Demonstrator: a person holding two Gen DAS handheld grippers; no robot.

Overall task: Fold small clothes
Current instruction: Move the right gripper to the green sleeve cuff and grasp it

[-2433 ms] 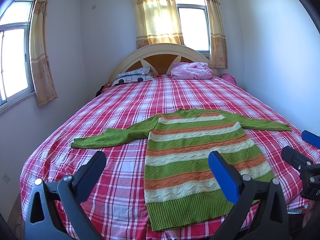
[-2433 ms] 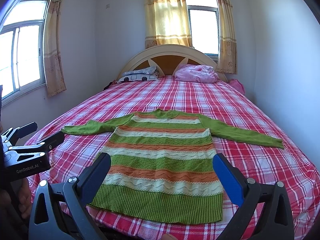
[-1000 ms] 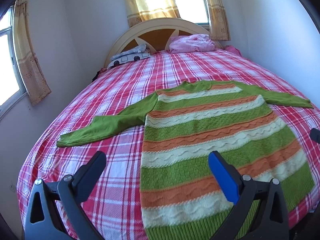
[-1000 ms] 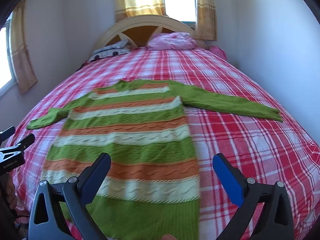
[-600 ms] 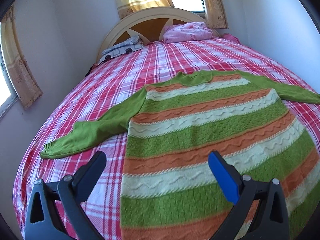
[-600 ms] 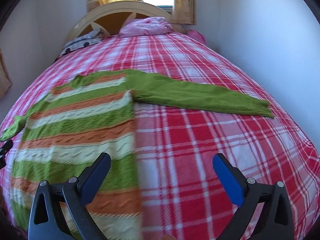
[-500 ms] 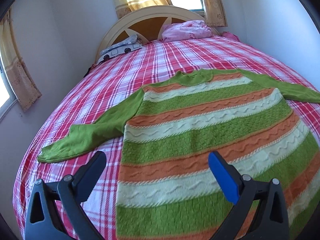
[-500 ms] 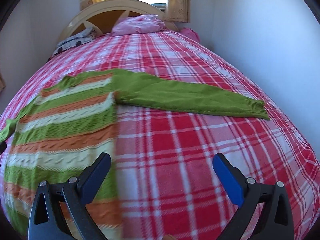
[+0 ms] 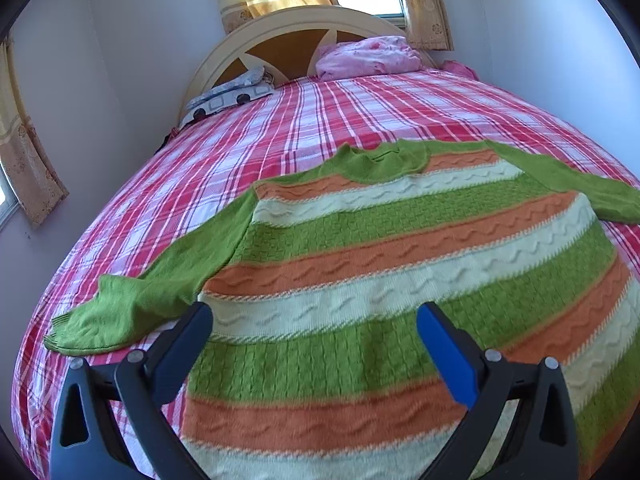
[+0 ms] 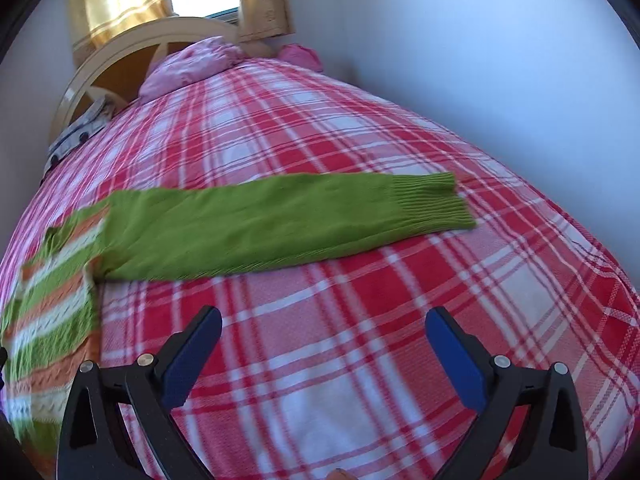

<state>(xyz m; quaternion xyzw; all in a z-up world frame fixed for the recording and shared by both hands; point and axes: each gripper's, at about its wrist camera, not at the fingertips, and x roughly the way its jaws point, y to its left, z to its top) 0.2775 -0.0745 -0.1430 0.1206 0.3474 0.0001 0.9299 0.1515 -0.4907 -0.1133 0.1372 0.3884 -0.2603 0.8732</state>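
A green, orange and cream striped sweater (image 9: pixel 400 248) lies flat on the red plaid bed (image 9: pixel 320 120), both sleeves spread out. My left gripper (image 9: pixel 316 320) is open and empty, hovering over the sweater's body near its left sleeve (image 9: pixel 132 300). My right gripper (image 10: pixel 324 332) is open and empty over bare bedspread (image 10: pixel 360 320), just short of the sweater's right sleeve (image 10: pixel 280 220), whose ribbed cuff (image 10: pixel 432 200) points right. The sweater's body shows at the left edge of the right wrist view (image 10: pixel 52 280).
A pink bundle (image 9: pixel 368 56) and a patterned pillow (image 9: pixel 228 96) lie by the cream headboard (image 9: pixel 304 36). A wall (image 10: pixel 480 40) runs close along the bed's right side. Curtained windows are behind the headboard and on the left wall.
Both grippers have moved forward and lower toward the bed. The right one swung right, from over the sweater's body to the right sleeve. Both stayed open.
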